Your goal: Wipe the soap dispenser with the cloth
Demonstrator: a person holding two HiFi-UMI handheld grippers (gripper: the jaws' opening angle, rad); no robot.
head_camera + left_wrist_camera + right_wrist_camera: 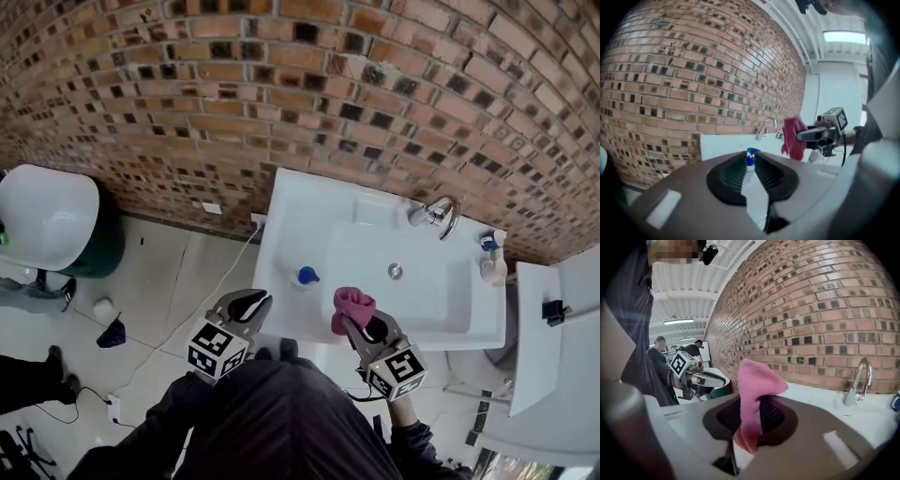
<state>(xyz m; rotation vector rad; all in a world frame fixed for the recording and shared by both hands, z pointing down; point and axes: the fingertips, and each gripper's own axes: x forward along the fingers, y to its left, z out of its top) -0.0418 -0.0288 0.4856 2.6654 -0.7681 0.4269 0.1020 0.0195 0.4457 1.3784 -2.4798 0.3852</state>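
A brick wall (281, 94) rose behind a single white washbasin (281, 220) with one tap (436, 214). Two grippers hung over the basin's near edge. The left gripper (258, 300) was closed on nothing, and only a sliver of gap showed between its ribbed pads. The right gripper (356, 322) was clamped on the one pink cloth (352, 303), which stuck up past its jaws in a soft fold.

The blue-capped soap dispenser (307, 276) stood upright, long axis vertical, on the basin's left rim. It was clear of both grippers and lay between them and a little farther toward the wall. The left gripper view looked straight at it along the jaws, so the empty gripper was aimed at the dispenser. The cloth hung just to the dispenser's right and seemed slightly the nearer of the two. A second small bottle (492, 261) stood at the far right corner beside the tap, well apart from the dispenser.
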